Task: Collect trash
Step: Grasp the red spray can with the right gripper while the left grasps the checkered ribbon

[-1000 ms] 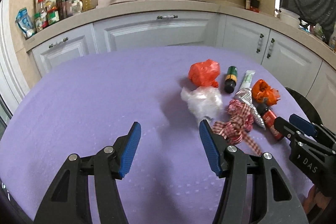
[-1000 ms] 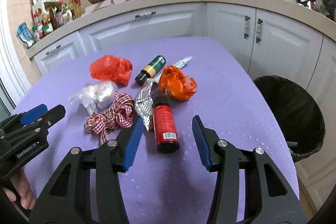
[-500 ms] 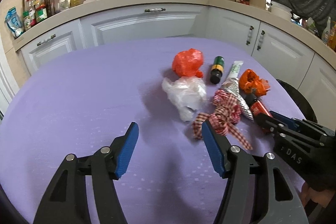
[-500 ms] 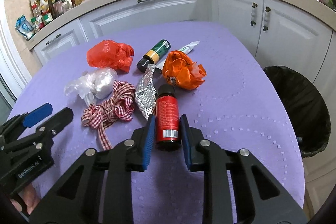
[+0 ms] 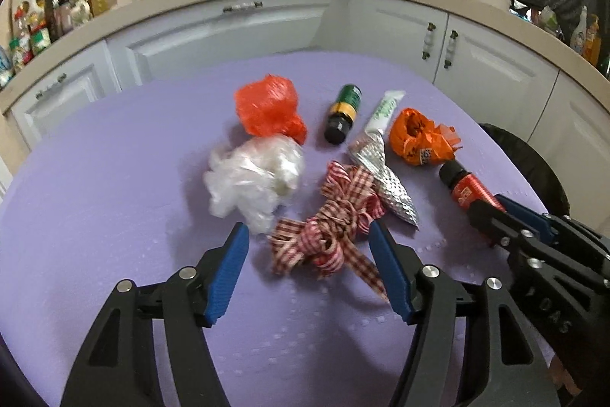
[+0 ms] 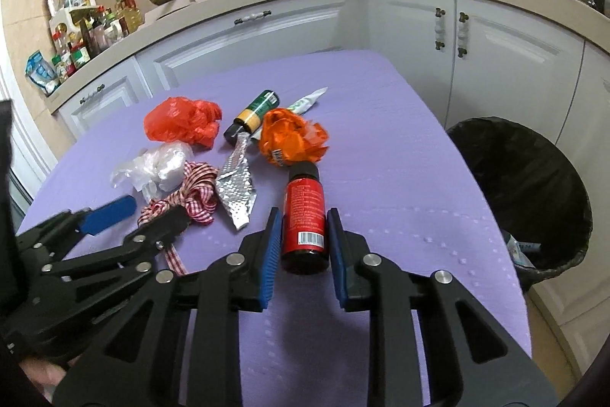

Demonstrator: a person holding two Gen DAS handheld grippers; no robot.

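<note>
Trash lies on the purple table [image 5: 114,178]. A red bottle [image 6: 305,201] with a black cap lies on its side, and my right gripper [image 6: 303,212] is shut on its lower end; the left wrist view shows the same bottle [image 5: 467,185]. A red-and-white checked ribbon [image 5: 335,220] lies bunched between the fingers of my left gripper [image 5: 308,227]. Its jaws are closing, and the pads stand clear of the ribbon. Around these lie a clear plastic bag [image 5: 255,178], a red plastic bag [image 5: 270,109], a foil wrapper [image 5: 389,182] and an orange wrapper [image 5: 419,140].
A green bottle [image 5: 343,109] and a white tube [image 5: 387,109] lie behind the pile. A black-lined bin [image 6: 526,185] stands off the table's right edge. White cabinets [image 6: 495,63] and a cluttered counter ring the far side.
My right gripper has shut on the red bottle. My left gripper has moved right, from bare cloth to straddle the checked ribbon.
</note>
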